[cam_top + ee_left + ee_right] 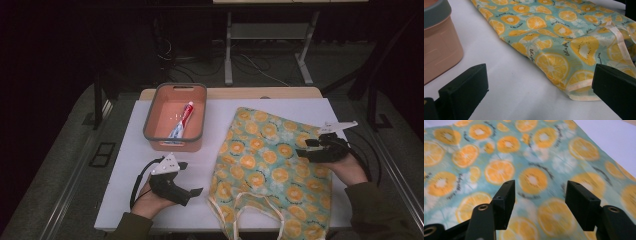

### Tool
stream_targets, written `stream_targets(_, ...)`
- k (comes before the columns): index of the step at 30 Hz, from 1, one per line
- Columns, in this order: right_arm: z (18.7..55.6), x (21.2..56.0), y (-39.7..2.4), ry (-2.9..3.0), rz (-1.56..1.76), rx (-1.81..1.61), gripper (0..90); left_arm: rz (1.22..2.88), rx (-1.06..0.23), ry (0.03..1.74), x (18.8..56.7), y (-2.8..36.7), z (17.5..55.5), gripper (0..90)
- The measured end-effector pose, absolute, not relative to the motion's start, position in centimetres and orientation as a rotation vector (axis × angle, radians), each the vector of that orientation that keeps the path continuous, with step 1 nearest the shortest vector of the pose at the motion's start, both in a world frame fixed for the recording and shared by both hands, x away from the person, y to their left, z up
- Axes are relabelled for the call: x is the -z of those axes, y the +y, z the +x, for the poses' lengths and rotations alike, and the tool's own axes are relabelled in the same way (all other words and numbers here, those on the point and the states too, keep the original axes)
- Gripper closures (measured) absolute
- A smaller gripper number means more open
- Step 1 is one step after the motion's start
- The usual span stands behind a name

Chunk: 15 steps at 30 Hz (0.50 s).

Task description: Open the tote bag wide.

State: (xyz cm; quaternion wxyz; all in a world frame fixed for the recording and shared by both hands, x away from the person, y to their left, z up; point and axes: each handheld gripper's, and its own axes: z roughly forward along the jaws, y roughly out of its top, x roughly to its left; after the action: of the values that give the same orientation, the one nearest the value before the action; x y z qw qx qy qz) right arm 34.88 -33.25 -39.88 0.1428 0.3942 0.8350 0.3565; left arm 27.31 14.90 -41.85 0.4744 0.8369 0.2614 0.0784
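Your right gripper is over the bag, jaws apart with nothing between them. Your left gripper sits on the white table, let go too, just beside the bag's corner. The bag lies flat, right of the bin holding toothpaste.
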Motion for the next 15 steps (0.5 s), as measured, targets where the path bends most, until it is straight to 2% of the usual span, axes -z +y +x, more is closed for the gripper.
stream_targets(15,36.8,39.9,-23.3,2.58,0.928,-1.141,35.9,2.057,-0.205,0.638,41.8,15.0,27.3,0.0)
